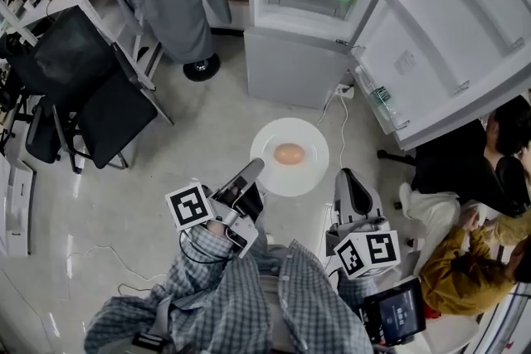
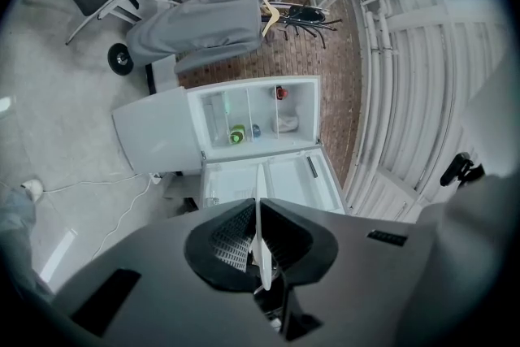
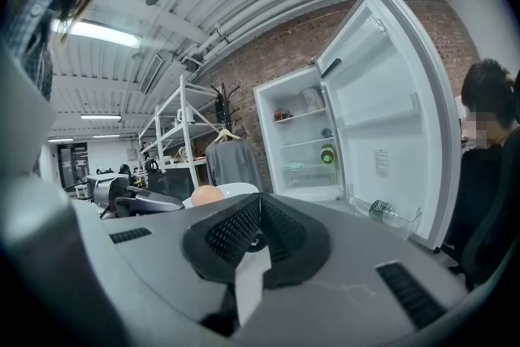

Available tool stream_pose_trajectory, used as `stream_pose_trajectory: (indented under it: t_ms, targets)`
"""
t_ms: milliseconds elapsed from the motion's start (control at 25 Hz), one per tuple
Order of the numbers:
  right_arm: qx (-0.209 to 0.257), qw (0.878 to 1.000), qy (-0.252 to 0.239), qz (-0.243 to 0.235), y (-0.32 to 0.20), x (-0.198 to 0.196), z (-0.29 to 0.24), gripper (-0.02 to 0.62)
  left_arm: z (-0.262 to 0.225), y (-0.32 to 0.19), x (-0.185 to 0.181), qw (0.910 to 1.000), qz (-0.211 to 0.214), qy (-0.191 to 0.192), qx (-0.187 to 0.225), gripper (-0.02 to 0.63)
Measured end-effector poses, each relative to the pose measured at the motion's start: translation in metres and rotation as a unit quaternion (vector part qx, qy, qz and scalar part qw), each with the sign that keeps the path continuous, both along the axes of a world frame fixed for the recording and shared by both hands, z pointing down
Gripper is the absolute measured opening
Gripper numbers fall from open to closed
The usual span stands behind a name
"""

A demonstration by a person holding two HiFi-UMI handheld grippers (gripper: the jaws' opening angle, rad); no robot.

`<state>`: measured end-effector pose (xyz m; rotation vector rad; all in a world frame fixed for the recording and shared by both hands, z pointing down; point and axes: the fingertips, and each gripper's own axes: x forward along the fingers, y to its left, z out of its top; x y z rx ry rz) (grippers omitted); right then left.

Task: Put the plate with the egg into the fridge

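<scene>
White plate with brown egg held over floor before open fridge, rim clamped in left gripper, right gripper closed just beside, door sticker print unreadable

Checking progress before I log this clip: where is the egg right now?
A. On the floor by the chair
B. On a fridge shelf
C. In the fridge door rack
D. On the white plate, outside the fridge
D: the egg lies on the white plate, which is in front of the open fridge, not yet inside it.
</scene>
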<state>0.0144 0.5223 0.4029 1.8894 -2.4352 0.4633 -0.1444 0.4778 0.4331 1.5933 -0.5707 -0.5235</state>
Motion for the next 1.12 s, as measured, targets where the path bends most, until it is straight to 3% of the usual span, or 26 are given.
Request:
stream_pose_trajectory:
  t_ms: [640, 1120]
  targets:
    - [0.021, 1.0, 0.01, 0.008, -0.149, -0.021, -0.017, 0.007, -0.014, -0.142, -0.007, 0.9993, 0.026, 0.014, 0.022, 0.019]
    - [0.005, 1.0, 0.012, 0.025, -0.198, -0.017, -0.009, 0.006, -0.009, -0.197, -0.007, 0.9992, 0.037, 0.011, 0.01, 0.02]
